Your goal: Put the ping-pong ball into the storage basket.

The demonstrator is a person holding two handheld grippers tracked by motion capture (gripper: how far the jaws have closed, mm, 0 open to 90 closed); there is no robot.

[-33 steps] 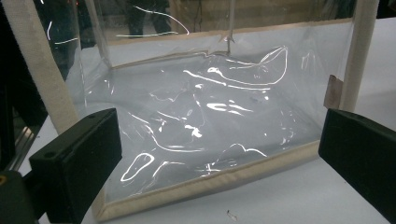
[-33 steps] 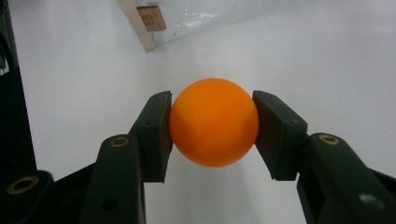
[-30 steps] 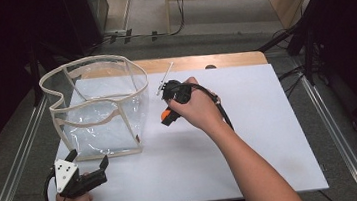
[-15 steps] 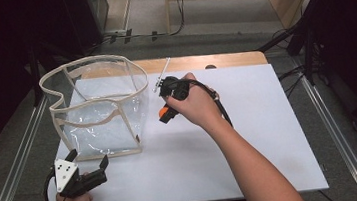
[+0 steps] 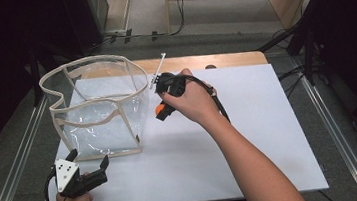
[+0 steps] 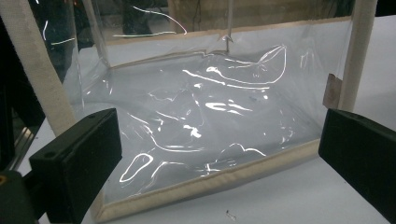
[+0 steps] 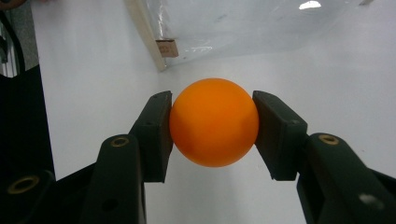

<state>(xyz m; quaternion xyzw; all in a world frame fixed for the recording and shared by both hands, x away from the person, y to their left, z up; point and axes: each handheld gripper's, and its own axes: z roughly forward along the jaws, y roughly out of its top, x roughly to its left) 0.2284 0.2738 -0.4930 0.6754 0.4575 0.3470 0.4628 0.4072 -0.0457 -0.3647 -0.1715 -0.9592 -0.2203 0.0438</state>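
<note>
A clear plastic bag with cream fabric edging stands open on the white table at the left. My right gripper is just right of the bag and is shut on an orange ball. In the right gripper view the orange ball is pinched between both pads, above the white surface, with the bag's corner beyond it. My left gripper rests near the front left edge, open, facing the bag's near side. Nothing lies between its jaws.
A wooden strip runs along the table's far edge. Metal rails flank the table on both sides. Cables cross the floor behind. White table surface stretches to the right of my right arm.
My right gripper has moved a little left and toward the bag with the orange ball in it. The left gripper has stayed where it was.
</note>
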